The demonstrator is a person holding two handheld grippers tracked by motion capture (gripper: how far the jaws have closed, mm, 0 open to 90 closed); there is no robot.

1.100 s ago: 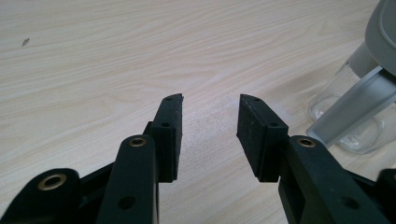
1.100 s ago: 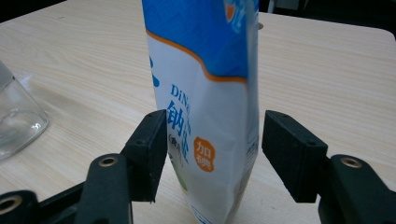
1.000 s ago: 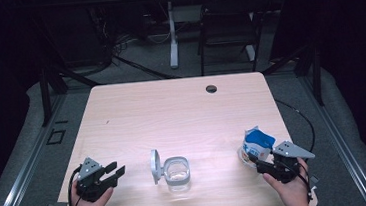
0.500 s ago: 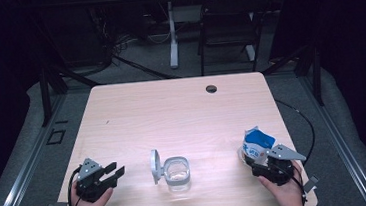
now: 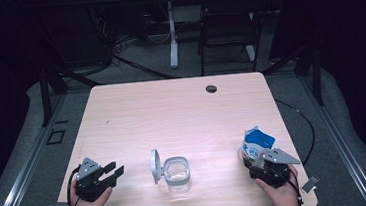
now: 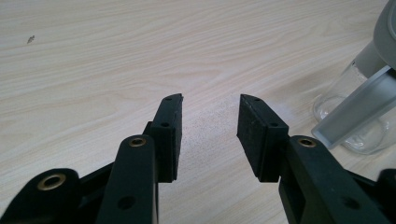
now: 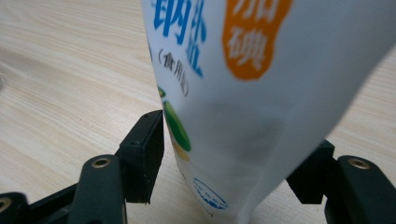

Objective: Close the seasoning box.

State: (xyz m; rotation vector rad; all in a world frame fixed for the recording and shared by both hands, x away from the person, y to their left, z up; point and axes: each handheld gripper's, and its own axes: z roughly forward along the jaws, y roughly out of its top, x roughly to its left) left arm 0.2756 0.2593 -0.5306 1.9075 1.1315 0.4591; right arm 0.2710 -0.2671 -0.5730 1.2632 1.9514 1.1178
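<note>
The right gripper's (image 5: 259, 162) fingers (image 7: 142, 154) straddle the salt bag (image 7: 243, 93) at the surface's (image 5: 182, 113) right edge; whether they press it cannot be told. A soft, open-topped bag could buckle or spill if squeezed low. The left gripper (image 6: 210, 121) is held open, empty. The open clear jar (image 5: 176, 173) appears empty.

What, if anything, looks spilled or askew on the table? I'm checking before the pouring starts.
Nothing looks spilled. The clear jar stands upright with its grey lid flipped open to its left. The white and blue bag stands between the right gripper's jaws, its top open and crumpled. The left gripper is open over bare table.
</note>
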